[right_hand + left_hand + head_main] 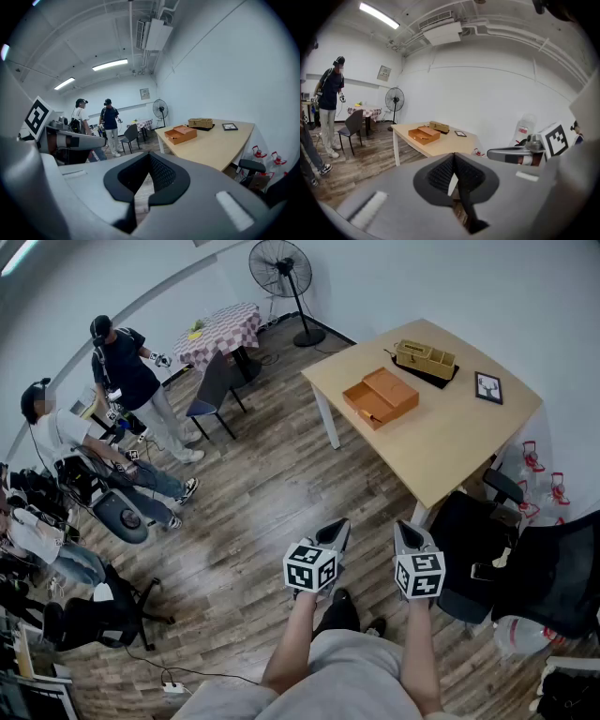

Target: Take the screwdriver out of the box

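— Where's the box (380, 397)?
— On the table (450, 451), well ahead of us, slightly right. We can't make out the screwdriver inside.
— And the jaws?
— Our left gripper (335, 532) and right gripper (404, 534) are both closed and empty, with the right one nearer.

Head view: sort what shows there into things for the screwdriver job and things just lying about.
For the job: orange box, open on the table, its contents too small to make out; left gripper and right gripper, jaws shut, empty.
Lying about: wicker basket, picture frame, standing fan, black office chair.
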`<state>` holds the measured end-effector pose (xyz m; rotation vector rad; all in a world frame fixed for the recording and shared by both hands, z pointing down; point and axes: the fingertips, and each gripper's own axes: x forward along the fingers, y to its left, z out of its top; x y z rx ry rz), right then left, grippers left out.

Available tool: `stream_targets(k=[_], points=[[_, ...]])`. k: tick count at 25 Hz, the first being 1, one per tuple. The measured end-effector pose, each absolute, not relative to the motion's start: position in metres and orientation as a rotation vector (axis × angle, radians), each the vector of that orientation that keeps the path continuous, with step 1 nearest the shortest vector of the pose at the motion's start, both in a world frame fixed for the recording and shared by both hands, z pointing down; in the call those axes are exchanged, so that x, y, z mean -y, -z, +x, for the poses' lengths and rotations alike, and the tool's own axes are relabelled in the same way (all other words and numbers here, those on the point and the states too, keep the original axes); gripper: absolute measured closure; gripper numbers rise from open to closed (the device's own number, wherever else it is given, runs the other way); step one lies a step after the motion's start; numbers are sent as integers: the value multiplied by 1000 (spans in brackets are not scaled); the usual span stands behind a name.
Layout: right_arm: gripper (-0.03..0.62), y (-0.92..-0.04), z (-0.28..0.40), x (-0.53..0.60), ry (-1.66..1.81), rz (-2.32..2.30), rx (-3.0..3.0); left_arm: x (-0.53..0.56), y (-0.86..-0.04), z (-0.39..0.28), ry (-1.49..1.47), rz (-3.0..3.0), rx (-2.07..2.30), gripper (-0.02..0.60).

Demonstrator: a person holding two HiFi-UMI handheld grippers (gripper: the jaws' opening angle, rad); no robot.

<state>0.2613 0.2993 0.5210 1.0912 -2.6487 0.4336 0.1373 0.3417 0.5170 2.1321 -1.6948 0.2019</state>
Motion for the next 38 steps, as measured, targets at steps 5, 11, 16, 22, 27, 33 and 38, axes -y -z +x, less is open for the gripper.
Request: stream_targets(k=[5,11,16,22,27,33,38], points=[[597,-523,264,-300,-437,1096,2648,-342,-514,148,-154,2201,1656,528],[597,-524,266,-299,-449,1110,2642,-344,-513,143,-151,2201,1664,528],[597,-529,263,-293,-479,1123,2646,-340,-518,129,-138,2179,1676,528],[597,-539,245,-255,-509,1149,2624,-300,-527,106,-173,2193,1652,528],[597,-540,219,-207,-518,1171,2593,-242,-520,79,-199,2222,1621,528],[597,-536,196,-148,-514,1245,2544,-177,-520,50,-190,2257,1557,528],[597,-535,168,-109,-528,1299,2513,-134,-520,20,-232,2292,1515,528]])
